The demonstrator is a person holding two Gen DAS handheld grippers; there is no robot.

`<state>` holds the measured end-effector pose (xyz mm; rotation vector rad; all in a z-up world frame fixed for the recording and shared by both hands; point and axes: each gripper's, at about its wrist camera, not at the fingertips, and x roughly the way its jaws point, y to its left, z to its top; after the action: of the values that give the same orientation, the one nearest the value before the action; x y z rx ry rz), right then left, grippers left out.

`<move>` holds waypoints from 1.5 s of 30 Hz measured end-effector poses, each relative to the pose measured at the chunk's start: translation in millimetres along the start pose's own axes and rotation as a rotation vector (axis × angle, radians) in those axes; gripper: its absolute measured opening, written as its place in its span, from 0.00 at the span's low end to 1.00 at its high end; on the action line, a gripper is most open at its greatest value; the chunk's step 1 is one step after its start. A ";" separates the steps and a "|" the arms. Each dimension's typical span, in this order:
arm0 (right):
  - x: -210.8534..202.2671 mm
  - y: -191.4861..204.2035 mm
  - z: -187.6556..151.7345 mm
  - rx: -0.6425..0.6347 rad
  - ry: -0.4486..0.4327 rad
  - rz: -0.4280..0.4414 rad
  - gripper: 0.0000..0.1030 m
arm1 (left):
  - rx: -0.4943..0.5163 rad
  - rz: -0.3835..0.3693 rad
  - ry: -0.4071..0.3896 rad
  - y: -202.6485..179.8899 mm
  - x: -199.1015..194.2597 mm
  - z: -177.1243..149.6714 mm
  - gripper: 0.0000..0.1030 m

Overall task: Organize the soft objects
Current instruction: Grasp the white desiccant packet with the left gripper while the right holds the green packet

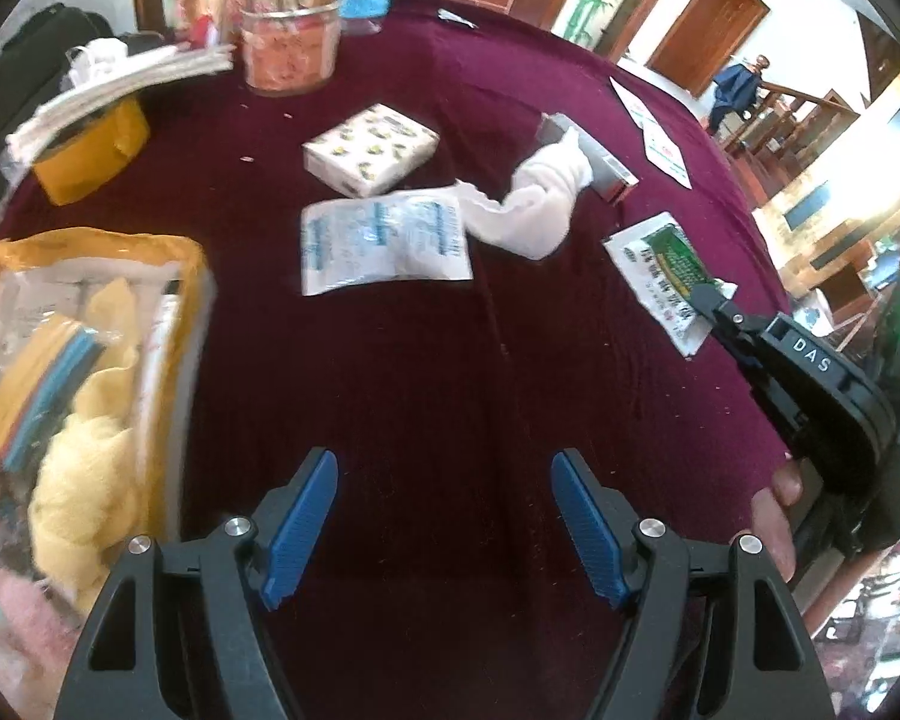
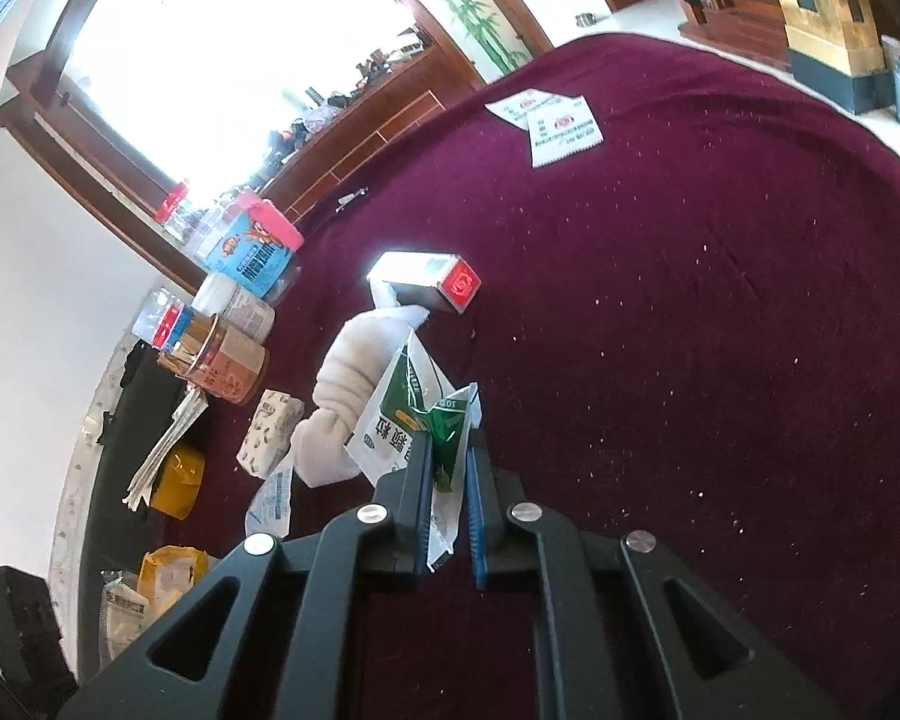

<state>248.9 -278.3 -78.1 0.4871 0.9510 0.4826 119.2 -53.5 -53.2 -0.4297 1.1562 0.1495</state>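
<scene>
My left gripper (image 1: 444,522) is open and empty above the maroon tablecloth (image 1: 402,372). Left of it stands a clear bag with an orange rim (image 1: 99,246), holding a yellow fluffy cloth (image 1: 84,480) and sponges. A white cloth (image 1: 534,204) lies mid-table beside a white-and-blue packet (image 1: 384,240) and a patterned tissue pack (image 1: 371,147). My right gripper (image 2: 450,456) is shut on a green-and-white sachet (image 2: 405,420), lifting its edge. The sachet (image 1: 660,270) and right gripper (image 1: 711,300) also show in the left wrist view. The white cloth (image 2: 354,378) lies just beyond it.
A grey box with a red end (image 2: 426,279) lies past the cloth. Jars (image 1: 291,30) and a yellow box (image 1: 90,150) under papers stand at the far left. Two white leaflets (image 2: 549,120) lie at the far side. The table edge (image 1: 768,276) runs on the right.
</scene>
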 end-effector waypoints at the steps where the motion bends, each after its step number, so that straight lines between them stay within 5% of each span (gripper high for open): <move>1: 0.8 -1.3 0.0 0.007 0.005 0.000 0.09 | 0.003 0.000 0.008 -0.6 2.9 2.1 0.75; 29: -2.7 -3.9 1.0 0.028 -0.007 0.003 0.09 | -0.104 0.082 0.034 19.5 54.6 97.8 0.78; 37: -0.8 -3.9 0.6 0.029 0.001 0.002 0.09 | -0.054 0.215 0.027 14.9 79.3 103.5 0.88; 45: -0.1 -3.5 0.3 0.029 0.003 0.001 0.09 | -0.012 0.207 0.021 20.2 78.6 105.0 0.86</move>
<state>249.7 -281.2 -80.0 0.5133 0.9617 0.4711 233.8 -1.0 -94.9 -0.3219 1.2203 0.3324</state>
